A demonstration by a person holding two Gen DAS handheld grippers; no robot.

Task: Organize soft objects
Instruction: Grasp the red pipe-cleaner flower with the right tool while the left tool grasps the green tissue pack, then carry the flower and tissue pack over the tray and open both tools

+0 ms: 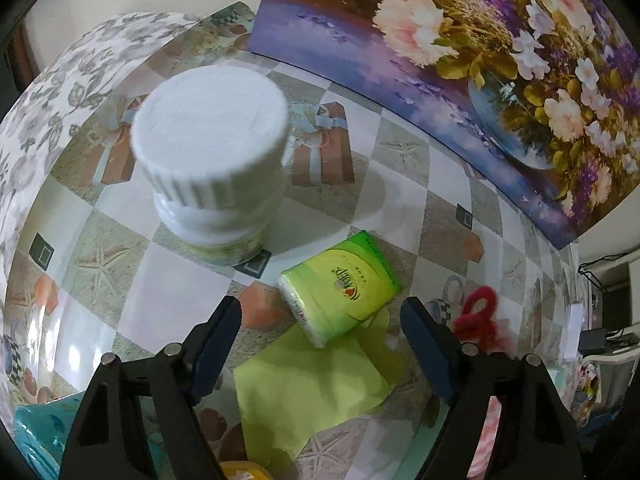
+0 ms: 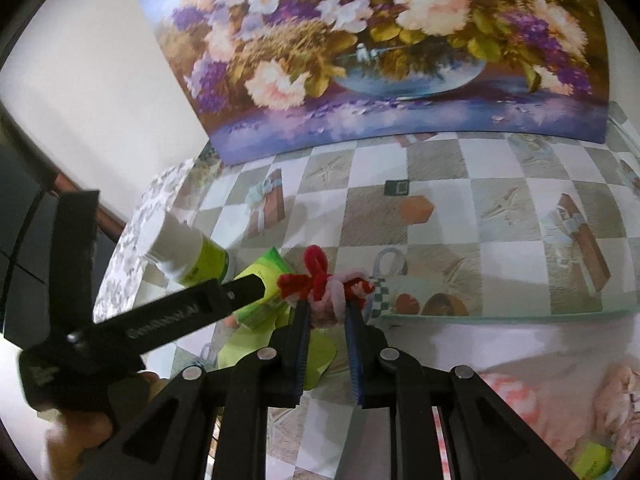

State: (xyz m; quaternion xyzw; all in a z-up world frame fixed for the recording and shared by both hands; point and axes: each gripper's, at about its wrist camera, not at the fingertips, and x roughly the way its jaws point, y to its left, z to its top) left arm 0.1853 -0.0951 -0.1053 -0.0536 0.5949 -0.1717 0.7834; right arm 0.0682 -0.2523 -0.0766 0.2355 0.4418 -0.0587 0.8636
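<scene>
The table (image 1: 404, 208) wears a checked cloth printed with starfish and gift boxes, and its near edge shows in the right wrist view. A flower painting (image 1: 460, 60) leans along the far edge, touching the cloth. A white-capped bottle (image 1: 208, 152) stands upright toward the far left corner, on a pale-green base. A lime sheet (image 1: 304, 392) lies flat near the middle of the near edge. A green tissue pack (image 1: 340, 288) rests on its side, one end on the sheet's far corner and the rest on the cloth.

The left gripper (image 1: 320, 344) hangs over the sheet and pack with its jaws released, wide apart, the pack just beyond the tips and touching neither pad. A hand (image 2: 80, 436) shows below its handle in the right wrist view.

The right gripper (image 2: 326, 312) is clenched on a fuzzy toy (image 2: 324, 280) of red and pink twisted stems, pinched between the blue pads and held clear above the near edge. A teal tray (image 1: 36, 432) sits at the near left corner.
</scene>
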